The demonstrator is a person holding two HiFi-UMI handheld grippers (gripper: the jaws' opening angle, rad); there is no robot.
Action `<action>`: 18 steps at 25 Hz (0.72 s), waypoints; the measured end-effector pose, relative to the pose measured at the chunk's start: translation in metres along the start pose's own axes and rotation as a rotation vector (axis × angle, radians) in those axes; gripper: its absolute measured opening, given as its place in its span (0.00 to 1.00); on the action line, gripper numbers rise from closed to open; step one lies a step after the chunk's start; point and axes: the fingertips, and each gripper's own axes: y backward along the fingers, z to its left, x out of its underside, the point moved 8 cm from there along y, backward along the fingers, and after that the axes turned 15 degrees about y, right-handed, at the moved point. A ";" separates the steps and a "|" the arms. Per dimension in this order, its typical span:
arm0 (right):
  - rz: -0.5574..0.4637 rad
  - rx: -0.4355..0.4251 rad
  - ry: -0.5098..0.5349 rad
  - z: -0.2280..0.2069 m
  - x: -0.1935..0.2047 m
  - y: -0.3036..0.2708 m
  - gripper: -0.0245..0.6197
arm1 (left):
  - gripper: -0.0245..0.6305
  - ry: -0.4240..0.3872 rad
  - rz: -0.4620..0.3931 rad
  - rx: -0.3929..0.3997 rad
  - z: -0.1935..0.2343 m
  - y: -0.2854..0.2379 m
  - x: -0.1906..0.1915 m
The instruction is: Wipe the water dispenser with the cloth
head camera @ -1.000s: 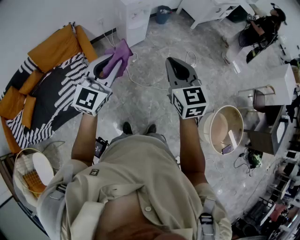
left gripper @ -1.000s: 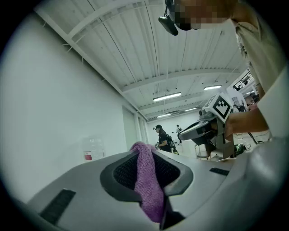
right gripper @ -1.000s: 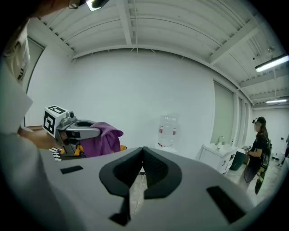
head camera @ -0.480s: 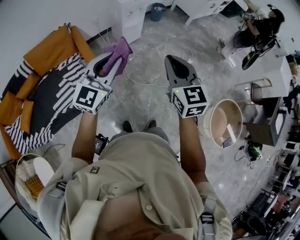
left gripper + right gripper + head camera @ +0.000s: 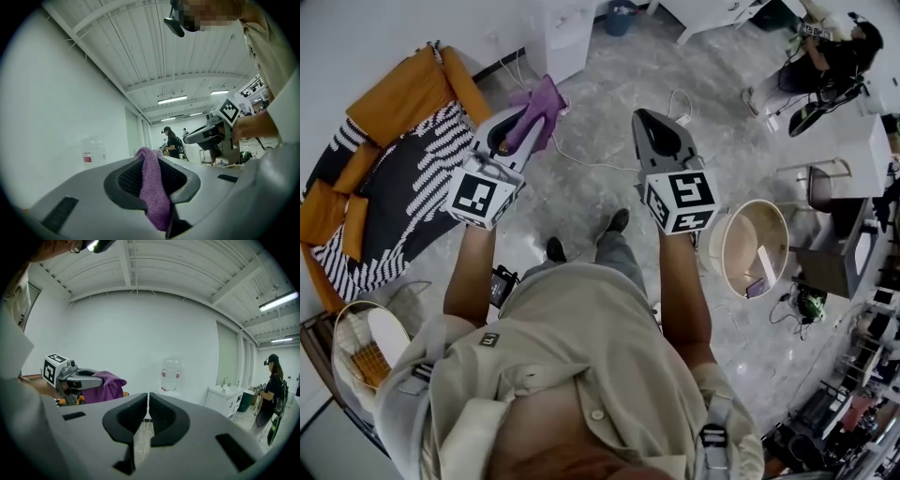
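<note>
Purple cloth (image 5: pixel 153 187) clamped between left gripper (image 5: pixel 523 120) jaws, its loose end draped past the tips. Right gripper (image 5: pixel 147 401) jaws pressed together, nothing between them. Both held out over marbled floor (image 5: pixel 600 187). Water dispenser (image 5: pixel 171 376) against white wall (image 5: pixel 140 333) ahead, well apart from cloth.

To me the cloth (image 5: pixel 154 197) looks nubby purple terry; left claw (image 5: pixel 149 161) matt grey plastic; floor (image 5: pixel 591 202) glossy marbled stone.

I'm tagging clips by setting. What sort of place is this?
Likely a lab or studio hall with a mock home corner: a water dispenser by the wall, an orange-cushioned sofa, and cluttered work desks under an open beamed ceiling.
</note>
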 end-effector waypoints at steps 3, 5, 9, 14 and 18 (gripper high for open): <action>-0.010 -0.001 -0.017 -0.022 0.012 -0.012 0.08 | 0.17 -0.008 0.017 -0.020 0.002 -0.019 0.004; -0.016 -0.012 -0.026 -0.038 0.020 -0.020 0.08 | 0.17 -0.010 0.027 -0.040 0.002 -0.033 0.006; -0.013 -0.052 -0.029 -0.087 0.033 -0.037 0.08 | 0.16 -0.001 0.035 -0.086 -0.001 -0.078 0.004; -0.017 -0.088 -0.023 -0.150 0.052 -0.067 0.08 | 0.17 0.012 0.037 -0.130 -0.002 -0.138 0.008; -0.035 -0.131 -0.027 -0.192 0.067 -0.087 0.08 | 0.17 0.000 0.055 -0.177 -0.006 -0.177 0.011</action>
